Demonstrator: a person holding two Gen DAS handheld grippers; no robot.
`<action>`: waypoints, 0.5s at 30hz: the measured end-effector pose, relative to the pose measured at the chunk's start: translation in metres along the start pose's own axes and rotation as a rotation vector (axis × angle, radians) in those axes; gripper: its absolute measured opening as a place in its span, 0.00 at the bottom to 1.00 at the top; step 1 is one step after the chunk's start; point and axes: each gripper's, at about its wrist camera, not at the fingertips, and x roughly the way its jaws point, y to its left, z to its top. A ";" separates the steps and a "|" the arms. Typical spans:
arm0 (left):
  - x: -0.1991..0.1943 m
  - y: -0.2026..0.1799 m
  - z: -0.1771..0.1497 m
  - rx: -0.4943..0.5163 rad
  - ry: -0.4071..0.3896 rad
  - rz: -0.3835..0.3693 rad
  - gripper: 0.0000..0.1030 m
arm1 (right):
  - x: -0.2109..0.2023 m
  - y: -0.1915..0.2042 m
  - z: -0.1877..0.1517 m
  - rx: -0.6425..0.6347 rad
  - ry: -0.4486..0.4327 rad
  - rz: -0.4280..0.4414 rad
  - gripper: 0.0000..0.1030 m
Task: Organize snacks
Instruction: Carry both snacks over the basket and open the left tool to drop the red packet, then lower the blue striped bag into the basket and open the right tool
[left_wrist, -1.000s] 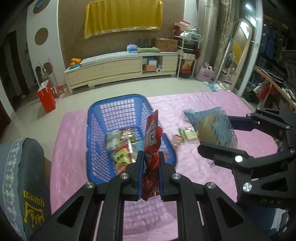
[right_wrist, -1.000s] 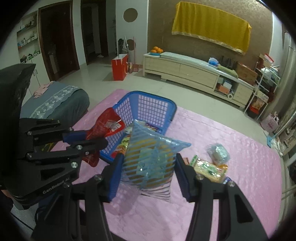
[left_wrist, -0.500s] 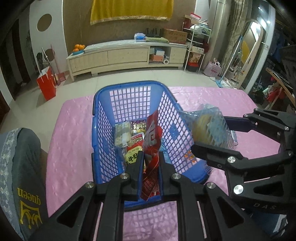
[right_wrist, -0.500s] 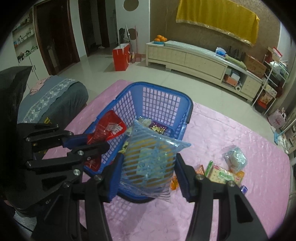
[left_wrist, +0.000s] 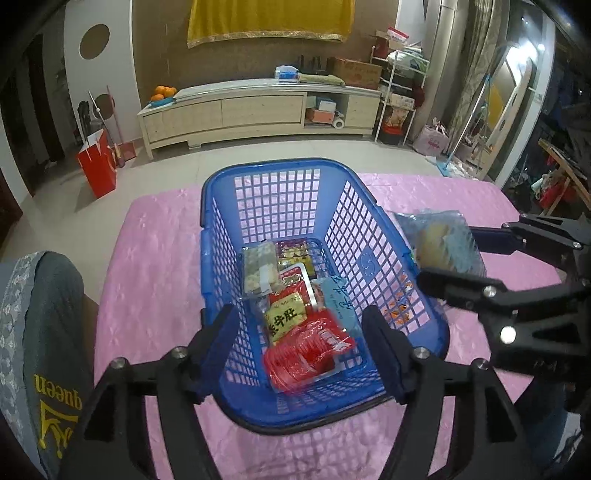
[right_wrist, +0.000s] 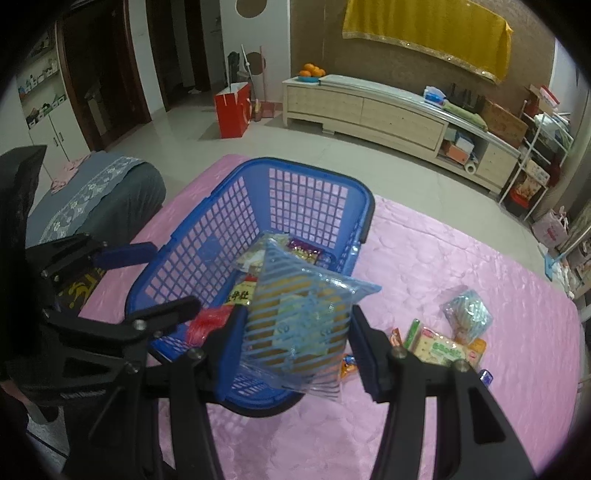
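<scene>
A blue plastic basket (left_wrist: 354, 229) (right_wrist: 207, 258) stands on the pink cloth and holds several snack packets. My left gripper (left_wrist: 299, 339) is open above the basket's near end. A red snack packet (left_wrist: 306, 354), blurred, lies or falls in the basket below it. My right gripper (right_wrist: 295, 339) is shut on a blue-striped clear snack bag (right_wrist: 299, 321), held beside the basket's right rim; the bag also shows in the left wrist view (left_wrist: 443, 247). Loose snacks (right_wrist: 443, 347) lie on the cloth to the right.
A grey cushioned seat (left_wrist: 40, 332) (right_wrist: 92, 199) stands at the left of the pink cloth (left_wrist: 155, 266). A wooden cabinet (left_wrist: 258, 110), a red bag (left_wrist: 98, 168) and a shelf rack (left_wrist: 399, 96) stand across the tiled floor.
My left gripper moved forward over the basket and opened, and the red packet dropped into the basket. My right gripper came closer to the basket, still holding the striped bag.
</scene>
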 end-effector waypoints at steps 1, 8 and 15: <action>-0.005 0.001 -0.001 -0.001 -0.009 0.008 0.69 | -0.002 0.000 0.000 0.001 -0.004 0.001 0.57; -0.025 0.008 -0.001 0.021 -0.045 0.049 0.73 | -0.010 0.005 0.008 -0.007 -0.022 0.012 0.57; -0.027 0.014 0.006 0.006 -0.056 0.070 0.74 | -0.005 0.010 0.022 -0.031 -0.020 0.050 0.57</action>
